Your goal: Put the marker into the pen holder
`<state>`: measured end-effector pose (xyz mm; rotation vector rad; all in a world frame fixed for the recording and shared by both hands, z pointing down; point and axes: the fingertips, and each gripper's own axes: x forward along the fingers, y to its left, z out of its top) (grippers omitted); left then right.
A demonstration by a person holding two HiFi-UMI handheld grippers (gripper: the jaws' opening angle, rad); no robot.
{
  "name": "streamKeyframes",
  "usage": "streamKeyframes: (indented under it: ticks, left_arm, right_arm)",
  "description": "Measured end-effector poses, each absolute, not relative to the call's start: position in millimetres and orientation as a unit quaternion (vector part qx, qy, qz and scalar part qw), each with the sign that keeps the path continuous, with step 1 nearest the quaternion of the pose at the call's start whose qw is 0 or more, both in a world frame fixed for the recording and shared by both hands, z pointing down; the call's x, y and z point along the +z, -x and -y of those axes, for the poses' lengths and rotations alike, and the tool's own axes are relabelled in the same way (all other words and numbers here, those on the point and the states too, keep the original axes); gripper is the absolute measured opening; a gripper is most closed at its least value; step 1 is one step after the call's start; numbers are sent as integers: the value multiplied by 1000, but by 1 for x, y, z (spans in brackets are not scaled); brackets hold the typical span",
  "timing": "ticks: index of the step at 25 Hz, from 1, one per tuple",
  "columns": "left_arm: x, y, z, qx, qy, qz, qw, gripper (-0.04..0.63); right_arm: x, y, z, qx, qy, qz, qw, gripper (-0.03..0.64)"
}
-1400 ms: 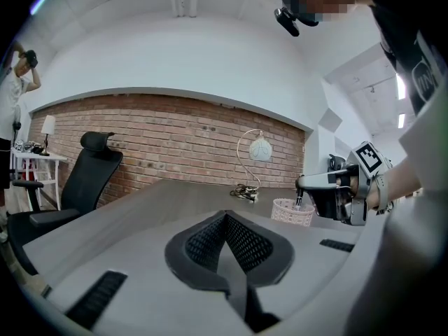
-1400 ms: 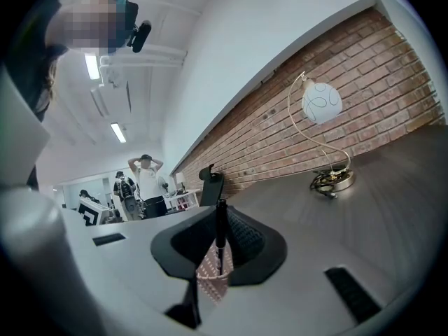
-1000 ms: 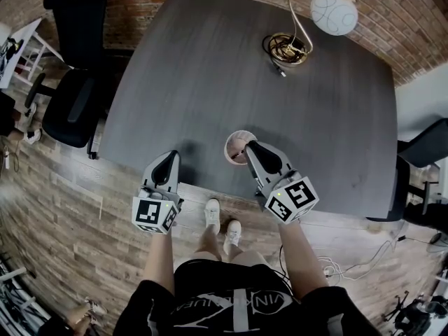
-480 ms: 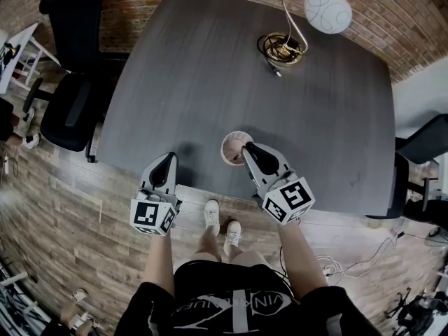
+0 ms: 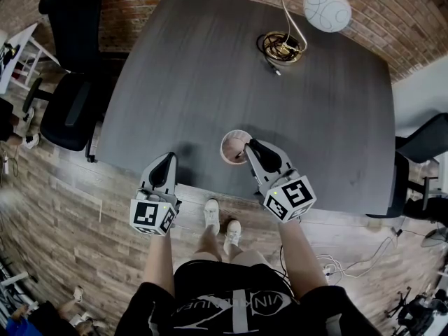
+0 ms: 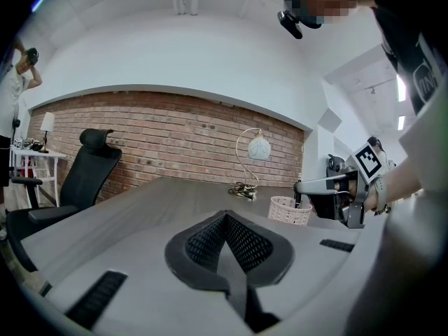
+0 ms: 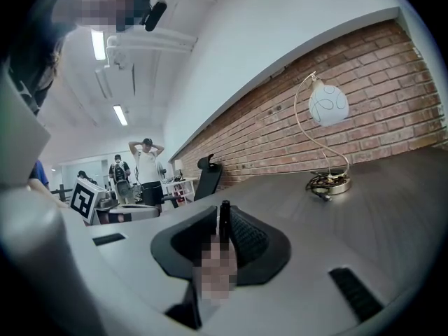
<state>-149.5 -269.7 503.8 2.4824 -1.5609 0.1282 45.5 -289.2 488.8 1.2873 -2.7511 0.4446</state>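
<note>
We hold both grippers over the near edge of the table (image 5: 210, 68). The left gripper (image 5: 168, 161) has its fingers pressed together on nothing, with the tips just past the table edge. The right gripper (image 5: 250, 147) is clamped on the marker (image 7: 224, 219), one end of which sticks out past its fingers. The marker's lower part cannot be made out in the right gripper view, and in the head view the gripper hides it altogether.

In the left gripper view the marker hangs tip down from the right fingers, at the rim of the holder (image 5: 233, 148). We cannot tell whether the tip is inside. The holder sits under and just left of the right fingertips, close to the table's near edge and partly covered by the gripper.

Beyond both sets of fingers the table lies open as far as a lamp (image 5: 326, 9) at the far edge, with a cable (image 5: 283, 47) coiled at its base. A chair (image 5: 70, 107) stands well left of the left fingers, beside the table's left edge.
</note>
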Motion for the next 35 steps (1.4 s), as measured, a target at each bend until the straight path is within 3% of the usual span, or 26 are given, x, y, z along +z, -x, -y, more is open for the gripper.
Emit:
streamKeyframes:
  ticks: [35]
  left_arm:
    - [502,146,253,41,-842,528,105,14]
  right_arm:
    - [494,-72,281,171,-447,878,27,80]
